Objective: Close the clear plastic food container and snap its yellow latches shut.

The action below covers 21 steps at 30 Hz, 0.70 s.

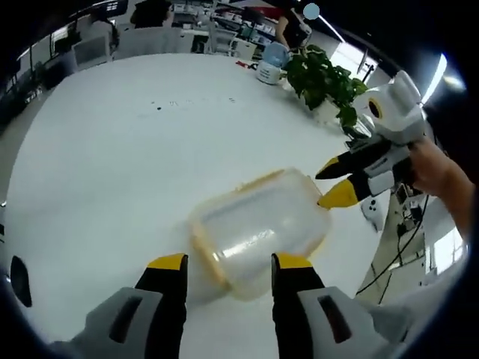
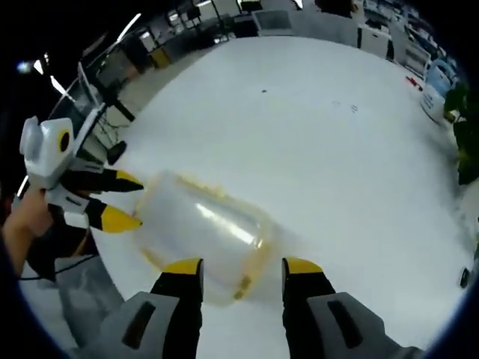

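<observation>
Container (image 1: 258, 228), clear plastic with yellow trim, lies on the white table (image 1: 112, 149) near one edge, between the two grippers. In the left gripper view the left gripper (image 1: 228, 263) has its jaws apart, yellow tips at the container's near end, straddling the yellow rim; whether they touch it I cannot tell. The right gripper (image 1: 334, 182) comes in from the right, jaws apart, its lower tip at the container's far end, held by a hand (image 1: 441, 176). Just beyond it the table edge drops off.

In the right gripper view the container (image 2: 206, 228) sits just beyond the right gripper (image 2: 243, 266), whose jaws stand apart with the yellow rim between them. The left gripper (image 2: 123, 200) enters from the left, jaws apart, its tips at the container's other end. The table (image 2: 314, 134) edge runs close behind that gripper.

Wide bare tabletop lies on the far side of the container in both views. A plant (image 1: 323, 78) stands at the table's far edge.

The latches cannot be made out; the yellow trim is blurred, and whether the lid is seated is unclear.
</observation>
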{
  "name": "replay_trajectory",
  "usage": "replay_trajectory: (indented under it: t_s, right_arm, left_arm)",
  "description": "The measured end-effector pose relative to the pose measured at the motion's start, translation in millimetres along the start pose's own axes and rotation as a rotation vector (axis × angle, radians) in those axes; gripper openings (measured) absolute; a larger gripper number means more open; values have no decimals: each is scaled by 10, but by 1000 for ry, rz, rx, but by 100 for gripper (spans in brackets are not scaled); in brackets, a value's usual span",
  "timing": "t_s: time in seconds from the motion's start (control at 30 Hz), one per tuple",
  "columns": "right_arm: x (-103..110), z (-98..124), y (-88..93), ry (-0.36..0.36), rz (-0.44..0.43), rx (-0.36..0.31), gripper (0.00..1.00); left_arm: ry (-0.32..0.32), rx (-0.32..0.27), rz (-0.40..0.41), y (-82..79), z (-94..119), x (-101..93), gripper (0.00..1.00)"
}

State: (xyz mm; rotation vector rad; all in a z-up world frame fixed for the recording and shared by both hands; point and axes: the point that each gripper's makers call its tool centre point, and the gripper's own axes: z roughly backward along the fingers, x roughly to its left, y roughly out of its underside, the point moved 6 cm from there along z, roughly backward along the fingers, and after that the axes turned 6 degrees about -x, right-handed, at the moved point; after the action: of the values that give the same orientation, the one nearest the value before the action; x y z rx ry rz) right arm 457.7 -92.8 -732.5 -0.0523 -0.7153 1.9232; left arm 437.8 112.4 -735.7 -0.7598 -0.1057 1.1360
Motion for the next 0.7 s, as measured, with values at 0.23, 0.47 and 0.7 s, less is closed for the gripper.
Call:
replay_trajectory:
  t_s: [0.23,0.47,0.7]
  right_arm:
    - [9,-57,62,-5,-69,10,41]
    - [30,-98,120,-19,-91,15,37]
    - [42,-98,101,-26,-67,18,34]
  left_arm:
    - [5,17,68,37,-31,-12,44]
    - [8,43,84,70,-74,-25,38]
    - [12,36,80,63,-85,-12,36]
